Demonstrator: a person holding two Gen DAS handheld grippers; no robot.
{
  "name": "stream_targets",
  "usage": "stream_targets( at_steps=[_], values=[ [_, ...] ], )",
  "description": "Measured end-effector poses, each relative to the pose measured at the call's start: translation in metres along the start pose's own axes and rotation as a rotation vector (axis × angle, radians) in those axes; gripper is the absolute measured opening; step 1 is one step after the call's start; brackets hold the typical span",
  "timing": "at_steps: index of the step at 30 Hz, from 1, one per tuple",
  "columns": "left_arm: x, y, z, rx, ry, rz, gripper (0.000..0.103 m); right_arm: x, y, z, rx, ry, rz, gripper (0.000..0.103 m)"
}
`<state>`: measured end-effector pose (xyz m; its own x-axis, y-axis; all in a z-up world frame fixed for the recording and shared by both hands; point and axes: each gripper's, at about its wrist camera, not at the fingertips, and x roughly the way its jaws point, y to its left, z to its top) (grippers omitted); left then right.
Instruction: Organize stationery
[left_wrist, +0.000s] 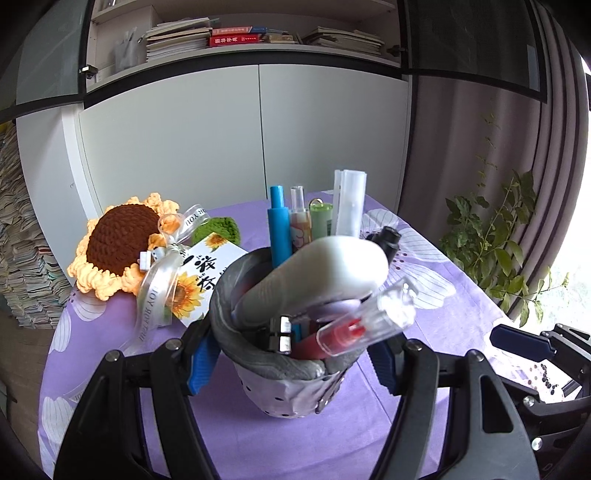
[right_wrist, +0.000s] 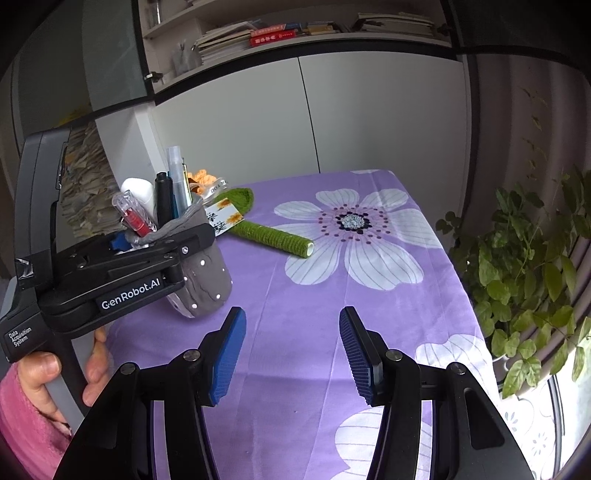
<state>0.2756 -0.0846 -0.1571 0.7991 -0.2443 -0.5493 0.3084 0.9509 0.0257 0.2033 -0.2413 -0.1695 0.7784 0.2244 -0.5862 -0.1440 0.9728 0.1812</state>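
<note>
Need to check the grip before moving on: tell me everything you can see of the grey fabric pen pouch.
The grey soft fabric pen pouch with white dots stands upright, rim folded down, packed with pens and a white case. The left claw is shut on its sides just below the rim. In the right wrist view it leans slightly, its base at the purple floral tablecloth.

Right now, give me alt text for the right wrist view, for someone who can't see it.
The left gripper clamps a grey fabric pen pouch stuffed with pens above a purple flowered tablecloth. The right gripper hangs open and empty in the foreground. A green crocheted stem lies on the cloth behind, and a leafy plant stands at right.
</note>
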Motion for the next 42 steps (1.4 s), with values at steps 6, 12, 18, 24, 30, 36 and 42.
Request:
stream_targets(
  at_steps=[6, 12, 18, 24, 30, 36, 42],
  values=[
    [0.005, -0.002, -0.005, -0.006, 0.022, -0.008, 0.068, 0.001, -0.002, -0.001, 0.004, 0.001, 0.007, 0.053],
    [0.006, -0.002, -0.007, -0.009, 0.026, -0.009, 0.068, 0.004, -0.001, -0.001, 0.004, 0.01, 0.013, 0.053],
    [0.009, -0.004, -0.01, -0.003, 0.034, -0.008, 0.068, 0.005, 0.0, -0.001, 0.002, 0.014, 0.008, 0.053],
    [0.004, -0.001, -0.009, -0.01, 0.023, 0.006, 0.07, 0.006, 0.0, -0.001, 0.003, 0.018, 0.005, 0.053],
    [-0.012, -0.005, -0.009, 0.023, -0.02, 0.022, 0.082, 0.004, 0.0, -0.002, 0.005, 0.021, 0.003, 0.053],
    [-0.023, -0.013, -0.014, 0.069, -0.029, 0.047, 0.091, -0.001, 0.007, -0.002, -0.012, 0.016, 0.0, 0.054],
    [-0.041, -0.007, -0.017, 0.055, -0.053, 0.071, 0.098, -0.013, 0.014, -0.002, -0.033, 0.005, -0.017, 0.054]
  ],
)
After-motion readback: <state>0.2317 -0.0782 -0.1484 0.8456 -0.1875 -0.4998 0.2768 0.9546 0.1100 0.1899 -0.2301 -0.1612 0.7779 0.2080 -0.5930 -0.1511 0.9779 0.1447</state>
